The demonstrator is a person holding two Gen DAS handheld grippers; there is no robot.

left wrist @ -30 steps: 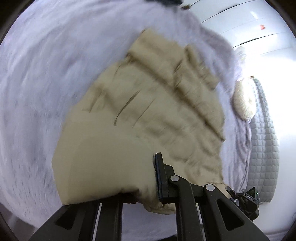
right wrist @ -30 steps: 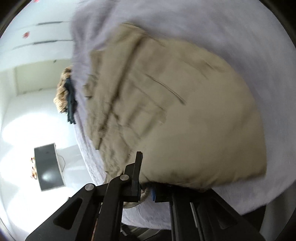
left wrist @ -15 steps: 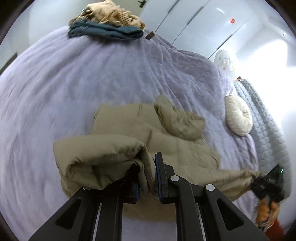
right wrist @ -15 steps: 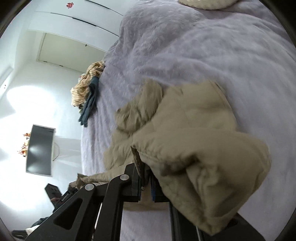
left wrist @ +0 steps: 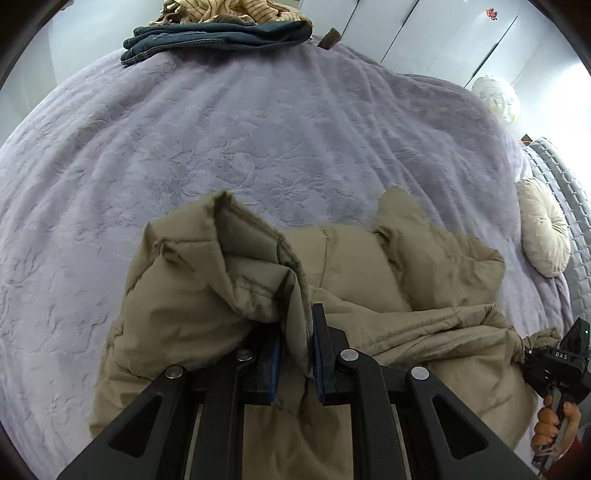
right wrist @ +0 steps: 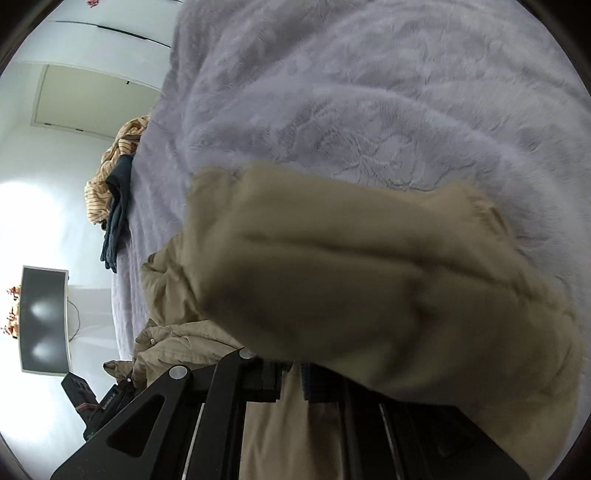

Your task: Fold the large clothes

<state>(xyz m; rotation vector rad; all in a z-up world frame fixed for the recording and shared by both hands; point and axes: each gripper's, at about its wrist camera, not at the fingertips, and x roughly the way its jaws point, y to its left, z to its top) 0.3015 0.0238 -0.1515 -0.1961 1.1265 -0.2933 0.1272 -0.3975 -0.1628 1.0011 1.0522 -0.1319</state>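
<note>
Left gripper (left wrist: pixel 297 354) clamped on a thick edge of the tan padded jacket (left wrist: pixel 369 306), fabric pinched between both pads. Right gripper (right wrist: pixel 291 376) apparently pinching another edge of the same jacket, though a blurred fold droops over the fingertips and hides the contact, so hard to say for certain. Lifted and spread wide a second ago, filling both views; now dropped onto the purple bedspread (left wrist: pixel 221 147) and bunched, with the left-held flap standing up and curled over the body. Probably laid down for flattening, no fold yet made. Jacket at the near edge of the bedspread; dark blue garment (left wrist: pixel 218 37) and striped clothes (left wrist: pixel 221 9) at the far edge; round cream cushion (left wrist: pixel 543 229) off to the jacket's right.
</note>
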